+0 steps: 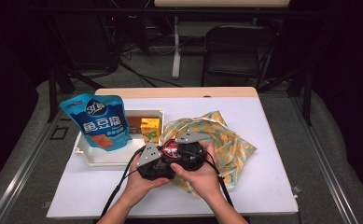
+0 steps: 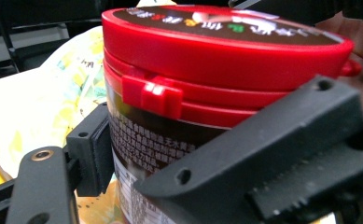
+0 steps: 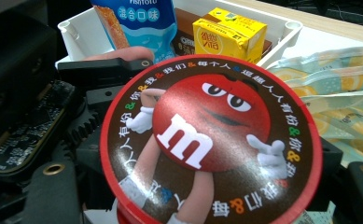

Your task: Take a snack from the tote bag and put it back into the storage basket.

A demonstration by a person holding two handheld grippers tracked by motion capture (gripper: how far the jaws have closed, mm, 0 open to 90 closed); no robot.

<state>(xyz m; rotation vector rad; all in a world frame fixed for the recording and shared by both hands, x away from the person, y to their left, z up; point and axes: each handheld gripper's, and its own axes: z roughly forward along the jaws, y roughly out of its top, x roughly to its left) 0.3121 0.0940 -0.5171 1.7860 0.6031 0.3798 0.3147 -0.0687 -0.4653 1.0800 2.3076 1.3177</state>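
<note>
A candy jar (image 1: pixel 171 148) with a red snap lid and a cartoon label stands upright between my two grippers, over a yellow patterned bag (image 1: pixel 228 142). In the left gripper view the jar (image 2: pixel 207 51) sits between the jaws of my left gripper (image 2: pixel 193 140), and the left pad (image 2: pixel 93 149) lies against its dark wall below the lid. From above, the right gripper view has the lid (image 3: pixel 212 126) covering most of my right gripper (image 3: pixel 212 168), whose jaws flank the jar body. In the high view the left gripper (image 1: pixel 164 157) and right gripper (image 1: pixel 177 150) meet at the jar, a hand on each.
A white tray (image 1: pixel 90 157) at the left holds a blue snack pouch (image 1: pixel 100 123), a yellow drink carton (image 1: pixel 150 129) and a brown box (image 1: pixel 135 123). Beyond the table's far edge stands a black chair (image 1: pixel 237 46).
</note>
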